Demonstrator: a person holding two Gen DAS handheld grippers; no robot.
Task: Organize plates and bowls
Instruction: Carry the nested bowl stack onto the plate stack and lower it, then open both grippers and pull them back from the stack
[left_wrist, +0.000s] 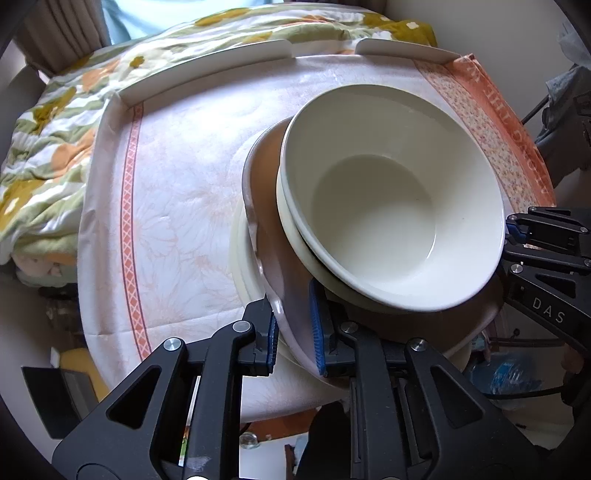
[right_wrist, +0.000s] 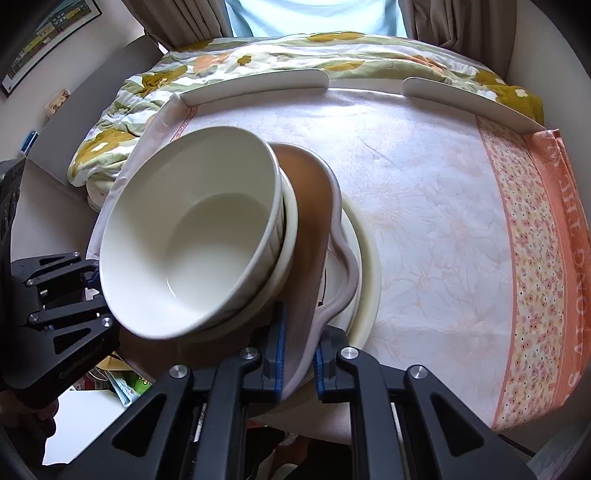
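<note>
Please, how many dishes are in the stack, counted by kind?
White bowls: 2, the top bowl nested in a lower bowl.
Brown wavy plate: 1.
Cream plate at the bottom: 1.
Total: 4.

lower bowl (left_wrist: 291, 229): mostly hidden under the top bowl (left_wrist: 391, 199)
cream plate (right_wrist: 369, 266): largely covered by the brown plate (right_wrist: 314, 229)

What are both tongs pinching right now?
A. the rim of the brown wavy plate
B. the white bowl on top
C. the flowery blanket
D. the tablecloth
A. The left tongs and the right tongs each clamp the wavy rim of the brown plate from opposite sides, while the white bowls just sit stacked on it.
</note>
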